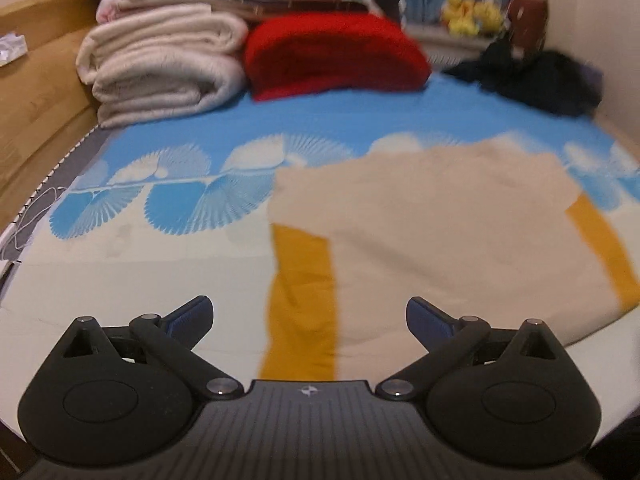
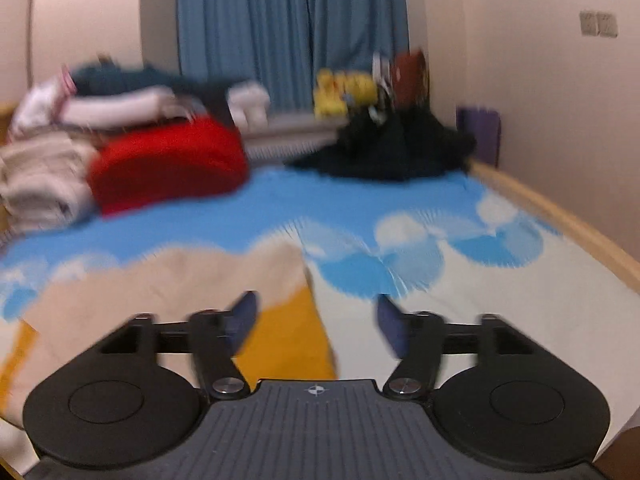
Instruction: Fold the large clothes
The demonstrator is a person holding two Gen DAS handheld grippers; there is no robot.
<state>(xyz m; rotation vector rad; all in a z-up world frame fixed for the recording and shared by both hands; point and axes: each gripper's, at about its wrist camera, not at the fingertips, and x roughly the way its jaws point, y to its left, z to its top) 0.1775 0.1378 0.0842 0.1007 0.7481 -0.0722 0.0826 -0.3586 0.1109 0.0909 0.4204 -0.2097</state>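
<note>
A beige garment with mustard-yellow parts [image 1: 432, 220] lies spread flat on the bed, folded so that yellow strips show at its left and right sides. My left gripper [image 1: 309, 316] hangs above its near left yellow strip [image 1: 300, 300], open wide, nothing between the blue pads. In the right wrist view the same garment [image 2: 168, 280] lies at lower left, blurred. My right gripper [image 2: 316, 324] is open above the garment's right yellow edge [image 2: 288, 340] and the bedsheet, holding nothing.
The bed has a blue and white fan-patterned sheet [image 1: 192, 184]. At its far end sit folded cream blankets [image 1: 160, 68], a red folded blanket [image 1: 332, 52] and a dark pile of clothes [image 1: 536, 76]. A wooden bed frame [image 1: 36, 104] runs along the left, a wall [image 2: 560, 100] along the right.
</note>
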